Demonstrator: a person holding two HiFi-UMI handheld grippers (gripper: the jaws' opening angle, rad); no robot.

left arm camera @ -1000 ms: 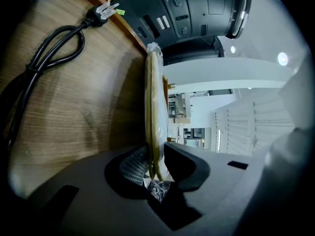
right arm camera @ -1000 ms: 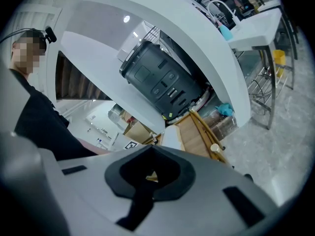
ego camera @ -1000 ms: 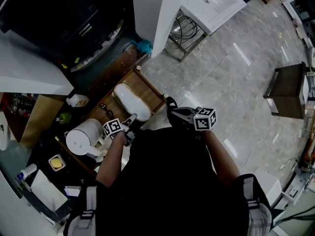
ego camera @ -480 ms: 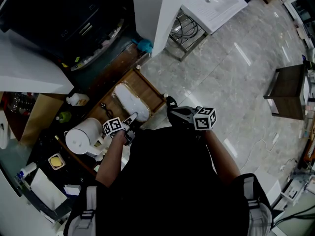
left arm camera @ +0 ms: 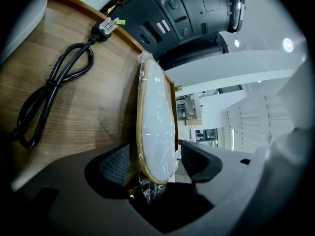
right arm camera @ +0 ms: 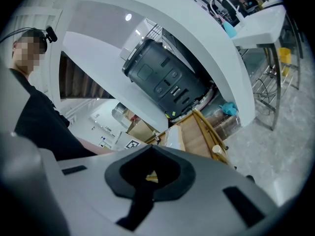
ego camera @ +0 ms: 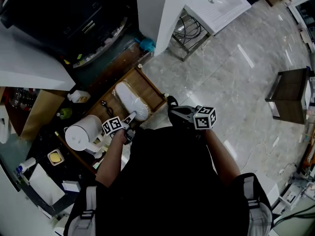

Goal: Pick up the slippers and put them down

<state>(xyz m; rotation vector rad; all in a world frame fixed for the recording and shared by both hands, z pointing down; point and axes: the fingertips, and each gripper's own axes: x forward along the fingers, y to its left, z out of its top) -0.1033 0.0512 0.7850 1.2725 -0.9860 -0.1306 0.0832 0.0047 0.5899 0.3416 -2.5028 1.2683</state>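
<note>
Head view: a person leans over a wooden worktop [ego camera: 153,91] where a plastic-wrapped slipper [ego camera: 130,100] lies. The left tool [ego camera: 131,120] is at the slipper's near end; the right tool [ego camera: 172,107] hangs near the worktop's corner, above the tiled floor [ego camera: 231,77].

Left gripper view: the left tool's jaws, just opening, stand spread with the slipper's end between them, unpinched. A black cable [left arm camera: 54,92] lies on the wood beside it.

Right gripper view: the right tool's jaws are pressed together, empty.

Jaws of left gripper [left arm camera: 156,163] freshly wider apart; loose about wrapped slippers [left arm camera: 157,117]
</note>
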